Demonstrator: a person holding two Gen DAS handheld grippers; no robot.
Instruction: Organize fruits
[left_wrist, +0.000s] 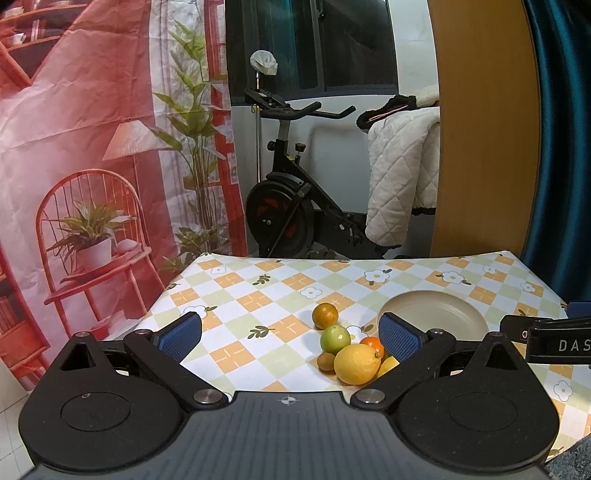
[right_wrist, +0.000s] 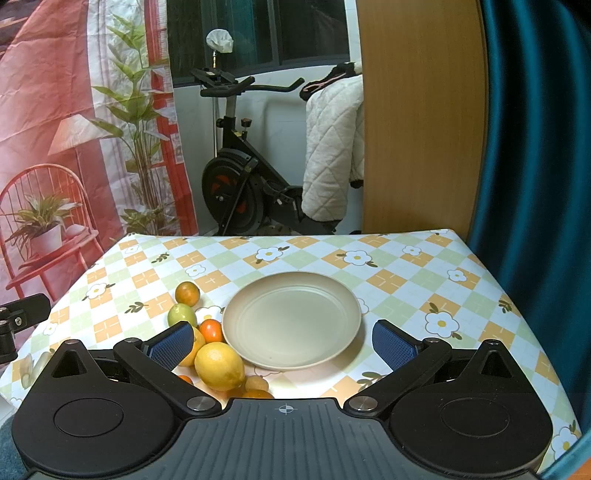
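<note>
Beige plate (right_wrist: 291, 319) sits empty on the checked tablecloth (right_wrist: 406, 280), dead centre in the right wrist view, nothing loaded yet. Fruit is heaped just off the plate's rim from 7 to 10 o'clock: big lemon (right_wrist: 219, 365) at 7, touching or nearly touching the rim; small orange (right_wrist: 211, 330) at 9 against the rim; green fruit (right_wrist: 181, 314) beyond it; a mottled orange (right_wrist: 187, 293) farthest out at 10. A small brown fruit (right_wrist: 256, 383), maybe a kiwi, lies at the plate's 6–7, and more orange bits are half hidden under the gripper body.

Right gripper (right_wrist: 282, 345): jaws spread wide, holding nothing, hovering over the plate's near edge. Left gripper (left_wrist: 291, 338): also wide apart and empty, with the lemon (left_wrist: 356, 363) and green fruit (left_wrist: 335, 339) at its 1 o'clock, near its right pad. Part of the other tool's black housing pokes in at 3 o'clock of the left view.

Risks, as I judge them: the fruit is round and packed touching, so closing on one can nudge a neighbour and send it rolling. The right gripper's left pad sits over the pile, so a descent could clip the lemon. The two tools are near each other, so a collision is likely if both go for the heap. A low approach may shove the plate.
</note>
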